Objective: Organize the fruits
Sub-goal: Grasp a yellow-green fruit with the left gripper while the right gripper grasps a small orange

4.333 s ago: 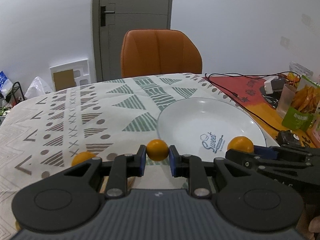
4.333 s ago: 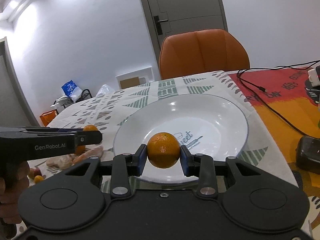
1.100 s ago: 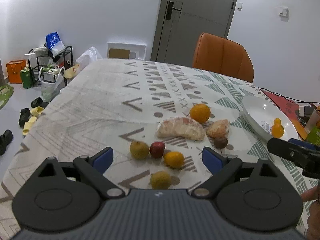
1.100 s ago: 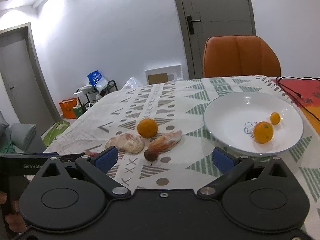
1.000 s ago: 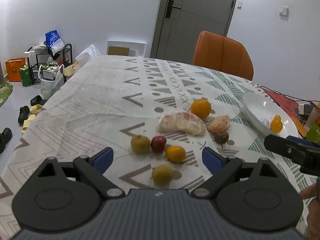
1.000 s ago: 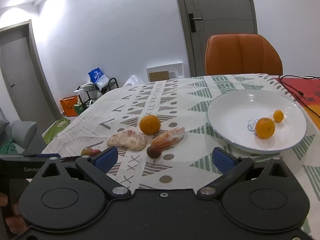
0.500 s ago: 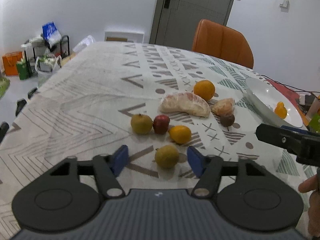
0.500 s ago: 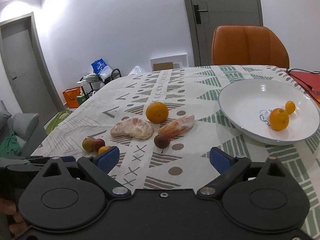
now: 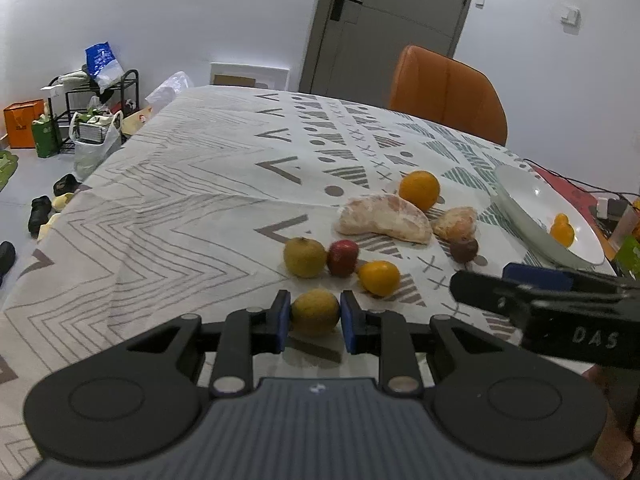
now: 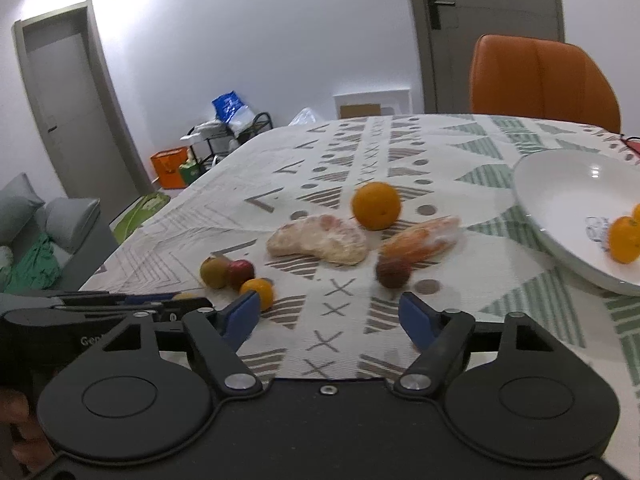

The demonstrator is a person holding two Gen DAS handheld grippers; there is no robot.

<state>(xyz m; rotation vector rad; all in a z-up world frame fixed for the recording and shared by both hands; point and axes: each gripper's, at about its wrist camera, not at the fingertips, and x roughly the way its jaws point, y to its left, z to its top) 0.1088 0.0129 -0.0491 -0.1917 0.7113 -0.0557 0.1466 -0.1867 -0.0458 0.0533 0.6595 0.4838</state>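
The left tongs (image 9: pixel 313 320) sit narrowed around a yellowish round fruit (image 9: pixel 314 311), perhaps a small pear, both blue pads against it while it rests on the surface (image 9: pixel 168 200). The white plate (image 9: pixel 516 200), holding 2 oranges, lies well to the right, nearer the right hand. The right tongs (image 10: pixel 330 316) are spread wide and empty, the dark round fruit (image 10: pixel 393 272) just ahead of them. Their body reads "DAS"; the left body shows "Gen", partly hidden.

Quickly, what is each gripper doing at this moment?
Left gripper: shut on the yellowish fruit.
Right gripper: open, holding nothing.
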